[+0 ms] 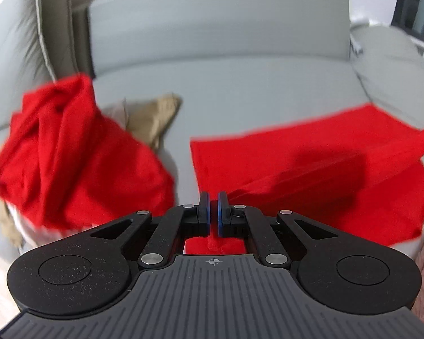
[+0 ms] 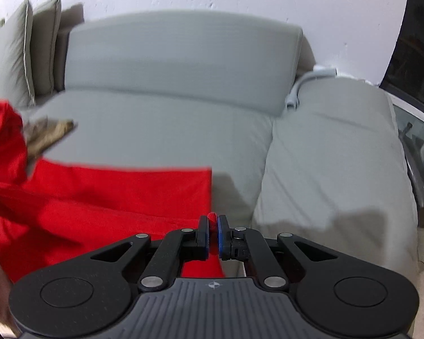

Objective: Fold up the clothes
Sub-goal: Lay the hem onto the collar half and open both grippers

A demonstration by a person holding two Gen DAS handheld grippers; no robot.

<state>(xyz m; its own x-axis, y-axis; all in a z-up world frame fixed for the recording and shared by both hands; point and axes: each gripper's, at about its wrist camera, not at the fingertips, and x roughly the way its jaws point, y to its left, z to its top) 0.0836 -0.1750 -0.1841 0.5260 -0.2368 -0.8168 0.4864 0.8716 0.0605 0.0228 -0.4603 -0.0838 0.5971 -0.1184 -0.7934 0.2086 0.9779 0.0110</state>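
The red garment (image 1: 311, 169) lies partly spread on the seat of the grey sofa (image 1: 226, 90), and both grippers are clamped on its near edge. The left gripper (image 1: 213, 197) has its jaws closed on a pinch of the red cloth, with a taut fold running from it off to the right; the right gripper (image 2: 213, 220) is likewise closed, a small nub of red fabric poking up between its pads. Held at two points like this, the edge stays stretched between the hands, which seems the likely reason for the grip — a straight lifted edge can be carried over the rest of the cloth to make a clean fold. The far part of the garment rests flat on the cushion and looks to serve as the base of that fold. To the left sits a heap of other red clothing (image 1: 70, 152), crumpled over something tan (image 1: 155, 118), close to the spread piece. That heap could catch the carried edge if it swings leftward. Grey cushions (image 2: 19, 53) stand at the back left, and the right seat cushion (image 2: 339, 155) lies bare. Both views are blurred, so fine detail of the hem is unclear.
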